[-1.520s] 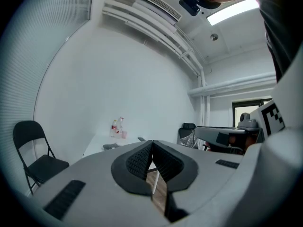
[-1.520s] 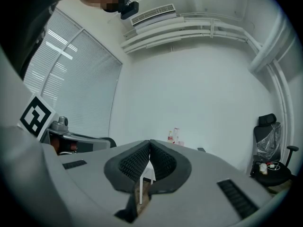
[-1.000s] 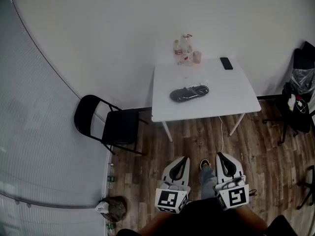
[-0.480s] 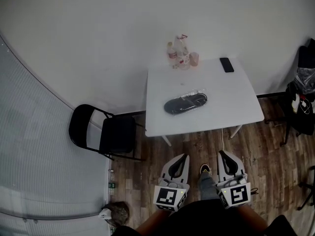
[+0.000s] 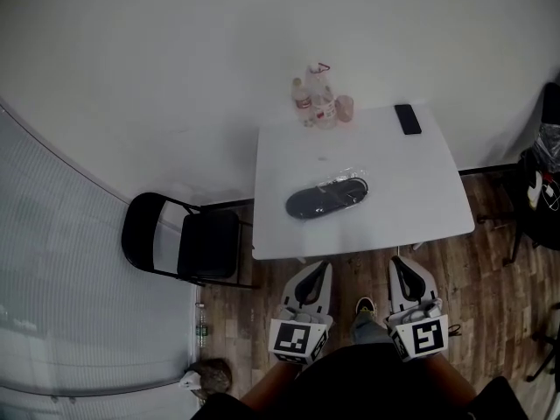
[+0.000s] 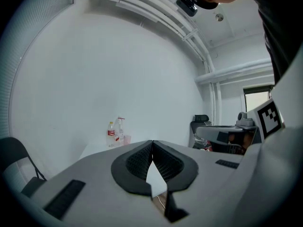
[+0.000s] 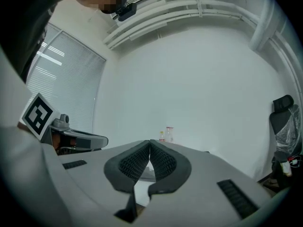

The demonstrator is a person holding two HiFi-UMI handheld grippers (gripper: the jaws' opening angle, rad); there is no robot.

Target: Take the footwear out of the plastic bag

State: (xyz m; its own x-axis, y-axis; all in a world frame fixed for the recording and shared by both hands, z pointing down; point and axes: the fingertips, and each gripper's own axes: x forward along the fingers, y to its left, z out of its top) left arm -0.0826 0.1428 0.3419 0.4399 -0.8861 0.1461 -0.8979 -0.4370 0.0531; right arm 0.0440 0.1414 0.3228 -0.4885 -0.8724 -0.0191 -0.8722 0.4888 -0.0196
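White bench [image 5: 398,195] ahead, footwear [image 5: 311,203] in bag [image 5: 348,182]; left hand-held gripper [image 5: 318,269], right hand-held gripper [image 5: 400,263] clenched, empty: approach, open, pin bag, pull footwear.

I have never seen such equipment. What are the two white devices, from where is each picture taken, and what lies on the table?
A person holds a two-jaw tool in each hand: the left gripper and the right gripper. Both are shut and empty. One picture comes from a camera on the person's head, looking down; the other two from cameras on the grippers, looking along their jaws. On the table lies dark footwear in a clear plastic bag; bottles, a cup and a phone are further back.
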